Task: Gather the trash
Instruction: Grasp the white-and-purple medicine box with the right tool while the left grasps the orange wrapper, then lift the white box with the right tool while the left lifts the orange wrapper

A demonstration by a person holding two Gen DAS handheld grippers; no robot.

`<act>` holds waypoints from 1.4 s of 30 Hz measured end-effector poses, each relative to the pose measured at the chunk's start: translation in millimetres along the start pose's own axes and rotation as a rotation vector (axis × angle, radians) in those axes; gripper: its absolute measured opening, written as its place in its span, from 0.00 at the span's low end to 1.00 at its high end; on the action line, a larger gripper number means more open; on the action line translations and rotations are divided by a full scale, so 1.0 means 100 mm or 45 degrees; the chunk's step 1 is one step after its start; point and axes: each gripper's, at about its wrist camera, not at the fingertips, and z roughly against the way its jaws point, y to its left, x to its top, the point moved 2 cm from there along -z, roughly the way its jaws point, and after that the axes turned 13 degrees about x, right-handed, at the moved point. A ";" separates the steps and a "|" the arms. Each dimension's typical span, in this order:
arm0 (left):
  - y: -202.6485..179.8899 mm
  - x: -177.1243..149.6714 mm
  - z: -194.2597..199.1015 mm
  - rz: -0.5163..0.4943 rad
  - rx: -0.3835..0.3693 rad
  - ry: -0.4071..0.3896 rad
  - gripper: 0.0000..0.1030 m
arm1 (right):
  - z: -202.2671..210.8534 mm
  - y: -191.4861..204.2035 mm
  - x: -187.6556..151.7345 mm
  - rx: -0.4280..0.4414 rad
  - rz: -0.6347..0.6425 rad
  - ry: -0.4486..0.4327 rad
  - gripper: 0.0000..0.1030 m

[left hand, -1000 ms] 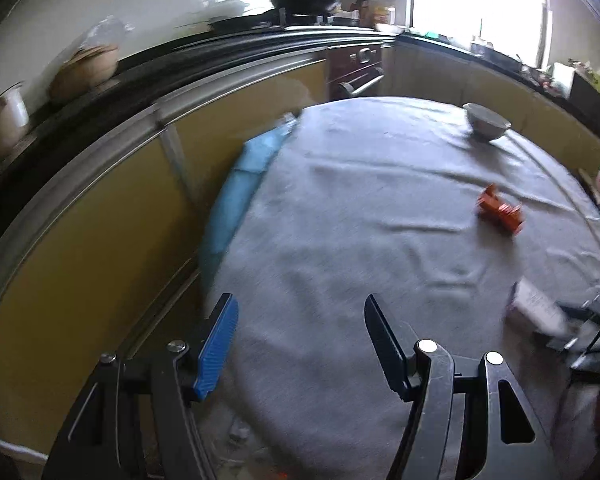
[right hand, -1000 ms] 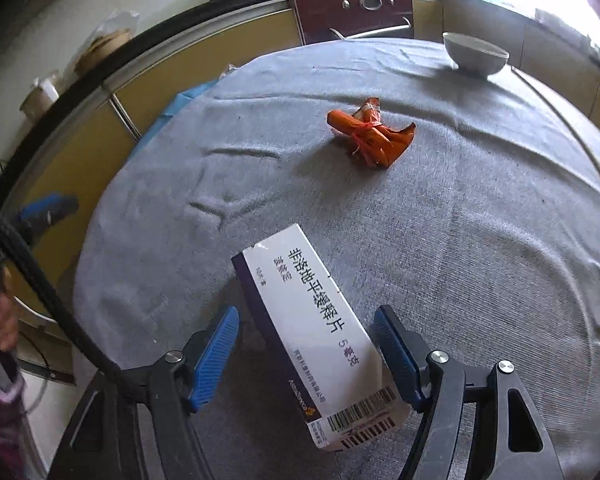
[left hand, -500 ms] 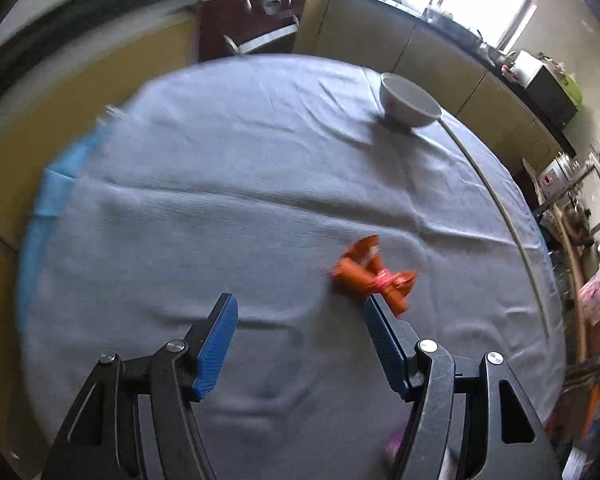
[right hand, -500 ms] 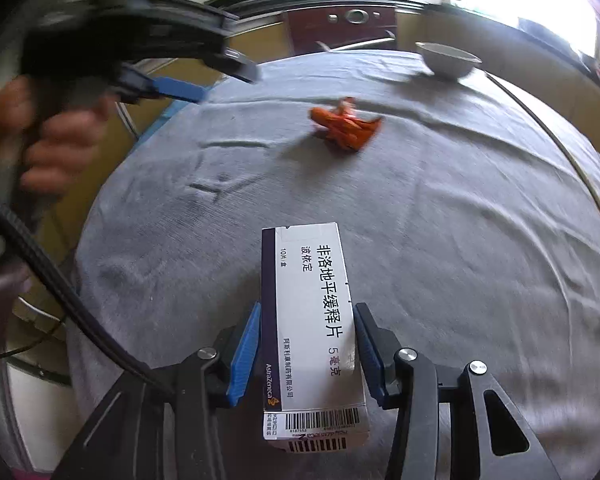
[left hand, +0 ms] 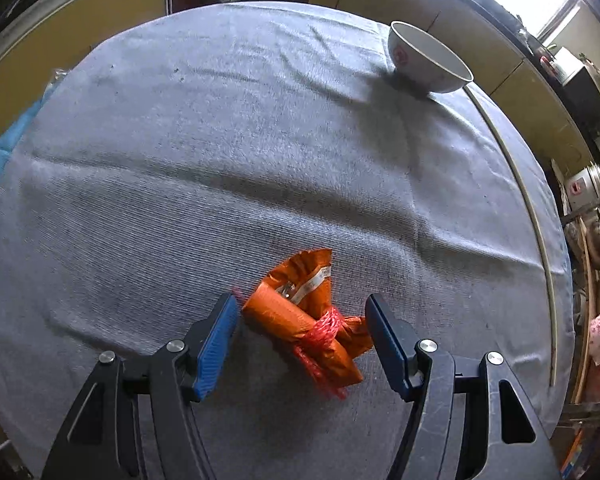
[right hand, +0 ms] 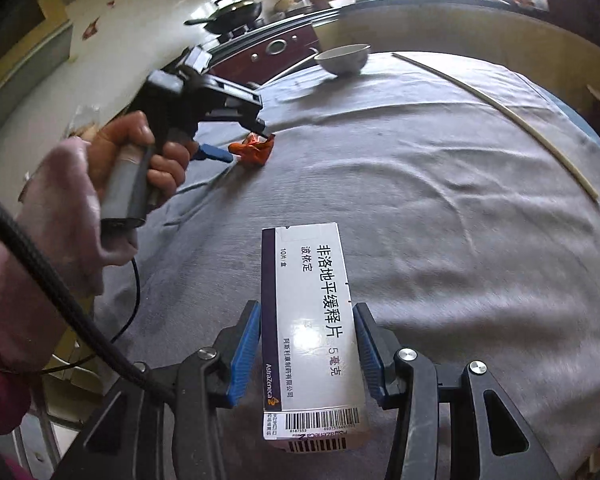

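From the left wrist, the left gripper [left hand: 300, 344] stands with its jaws apart around the crumpled orange wrapper [left hand: 308, 320] on the grey tablecloth [left hand: 220, 160], neither pad pressing it; a white bowl [left hand: 428, 60] sits far ahead to the right, nothing in between. From the right wrist, the right gripper [right hand: 306, 354] is clenched on the white medicine box [right hand: 312, 336], which juts forward between its jaws, while ahead to the left a hand [right hand: 140, 160] holds the other gripper over the wrapper, the bowl beyond
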 end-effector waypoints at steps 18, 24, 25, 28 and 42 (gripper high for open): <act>-0.05 -0.64 0.66 -0.236 -0.033 -0.218 0.31 | 0.53 -0.03 -0.15 0.010 -0.092 -0.174 0.48; 0.04 -1.13 1.02 -0.353 -0.028 -0.299 0.32 | 0.64 0.08 -0.24 0.001 -0.086 -0.220 0.48; 0.04 -1.18 1.04 -0.367 -0.016 -0.313 0.32 | 0.67 0.10 -0.26 -0.004 -0.083 -0.229 0.48; 0.07 -1.41 1.18 -0.423 0.022 -0.379 0.32 | 0.73 0.14 -0.32 -0.007 -0.085 -0.249 0.48; -0.02 -2.31 1.75 -0.598 0.109 -0.645 0.32 | 1.05 0.24 -0.59 -0.038 -0.133 -0.335 0.48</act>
